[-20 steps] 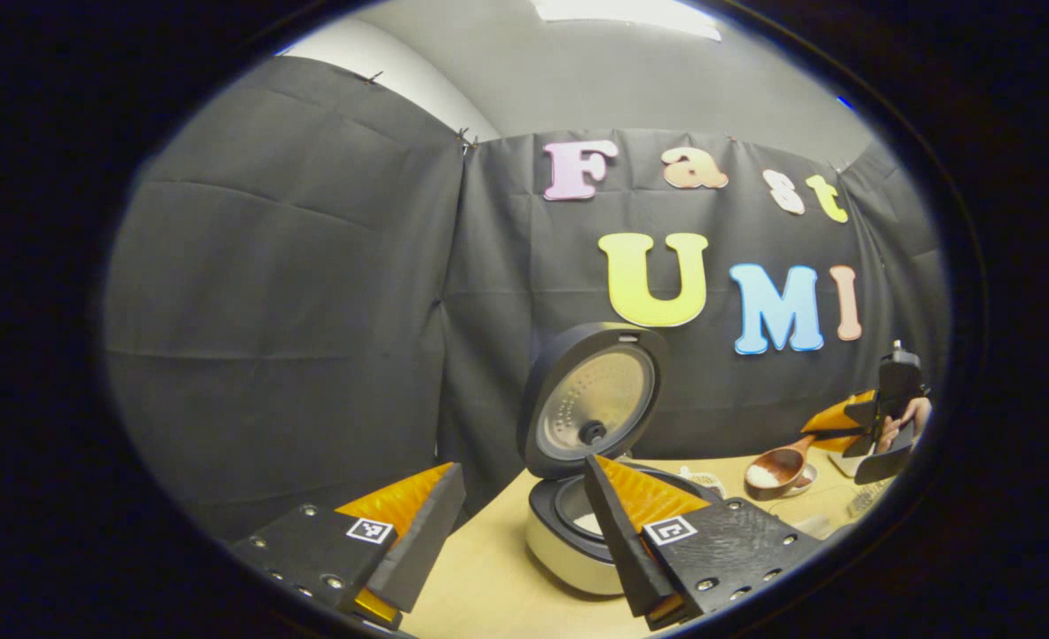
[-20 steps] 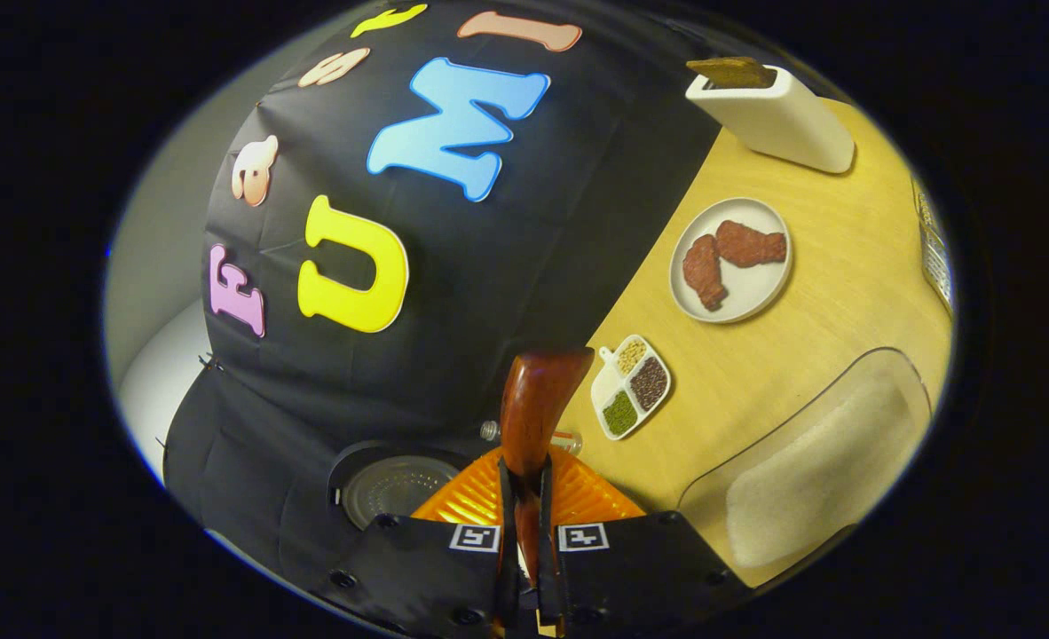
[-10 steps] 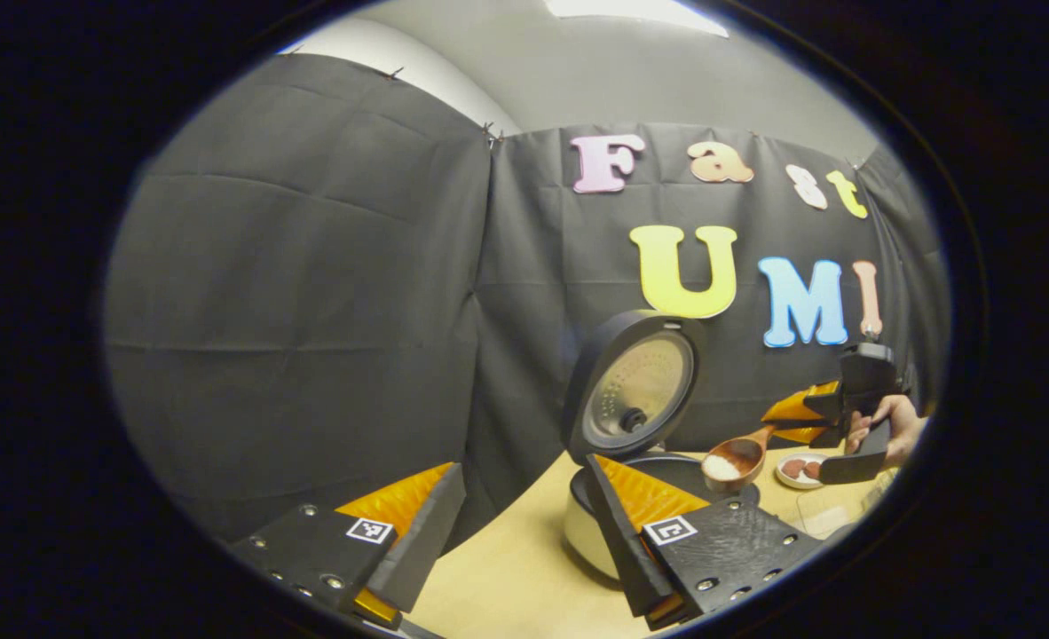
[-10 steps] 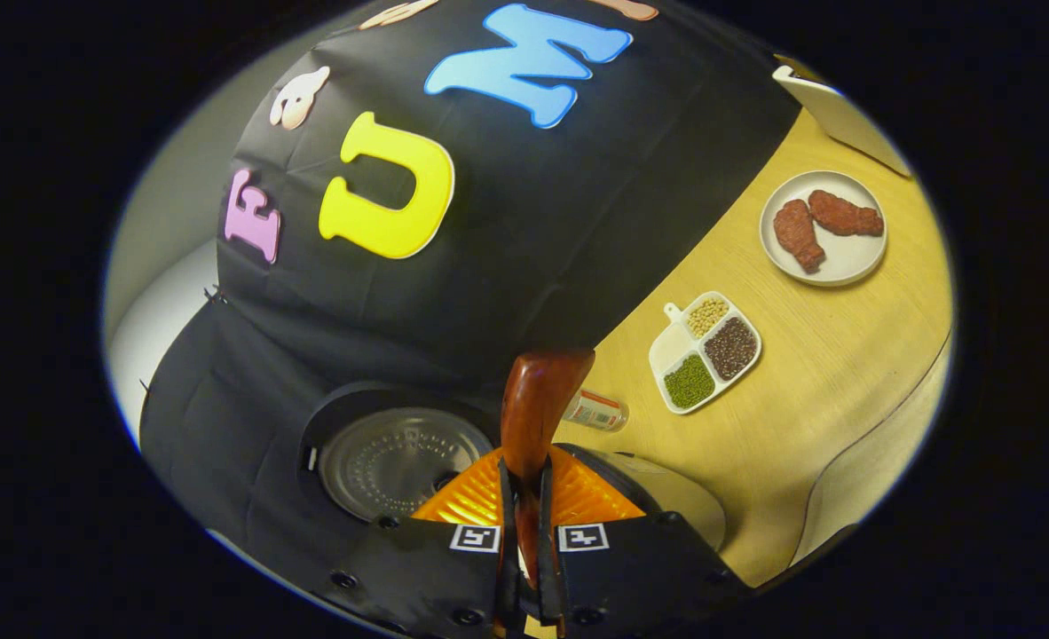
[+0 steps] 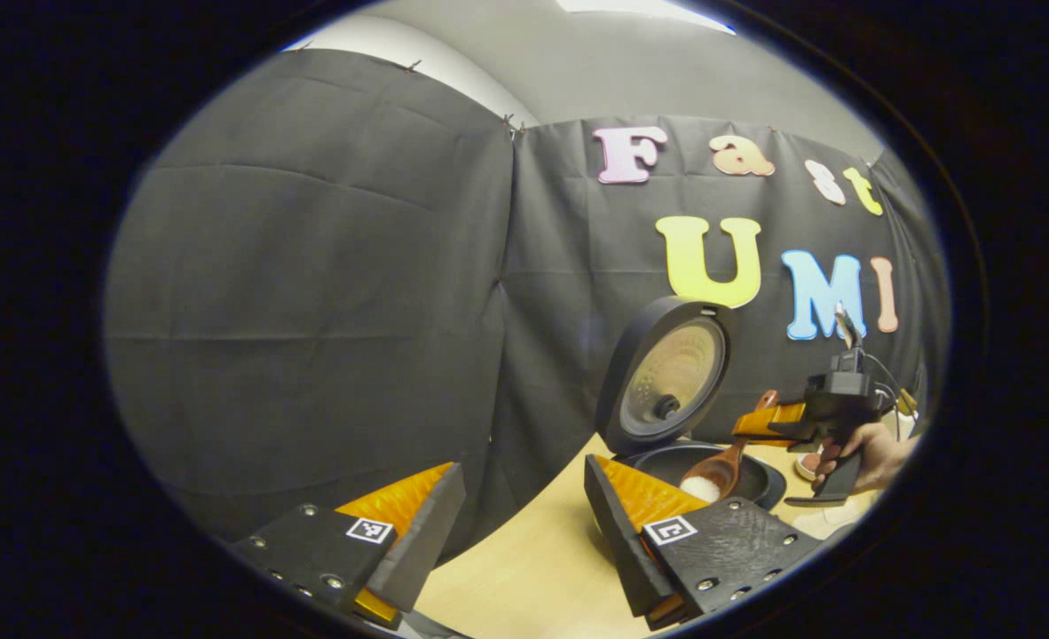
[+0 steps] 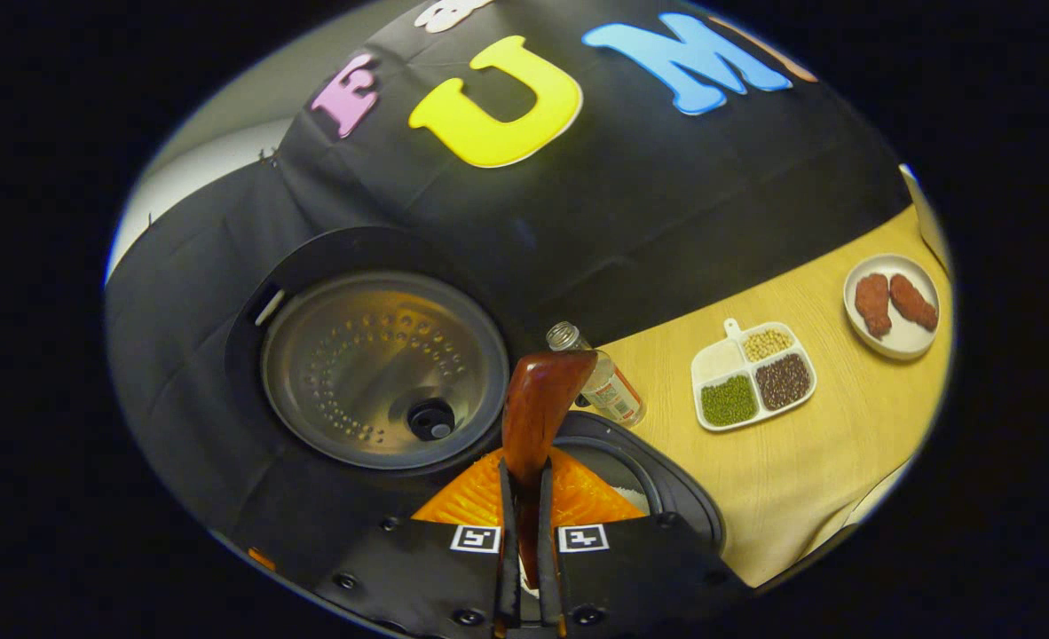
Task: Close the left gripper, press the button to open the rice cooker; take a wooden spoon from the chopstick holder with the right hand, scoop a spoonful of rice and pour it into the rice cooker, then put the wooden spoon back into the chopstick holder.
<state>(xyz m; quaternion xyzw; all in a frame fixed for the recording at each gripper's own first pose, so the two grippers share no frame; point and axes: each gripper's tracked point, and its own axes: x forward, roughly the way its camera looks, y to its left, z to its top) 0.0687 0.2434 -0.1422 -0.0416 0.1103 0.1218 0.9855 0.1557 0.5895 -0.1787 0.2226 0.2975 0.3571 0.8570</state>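
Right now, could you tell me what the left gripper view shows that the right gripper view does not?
Left gripper view: the rice in the spoon's bowl, tipped over the cooker pot, and the hand on the right gripper. Right gripper view: a divided dish, a plate of meat, a small bottle. Both: the raised cooker lid, the wooden spoon, the table.

Wooden spoon [image 6: 538, 410]: glossy reddish wood. Rice cooker [image 6: 382, 368], left of frame: brushed metal inner lid, matt dark plastic rim. Table [image 6: 800, 461], right: pale matt wood grain. Bottle [image 6: 600, 377], centre: clear glass.
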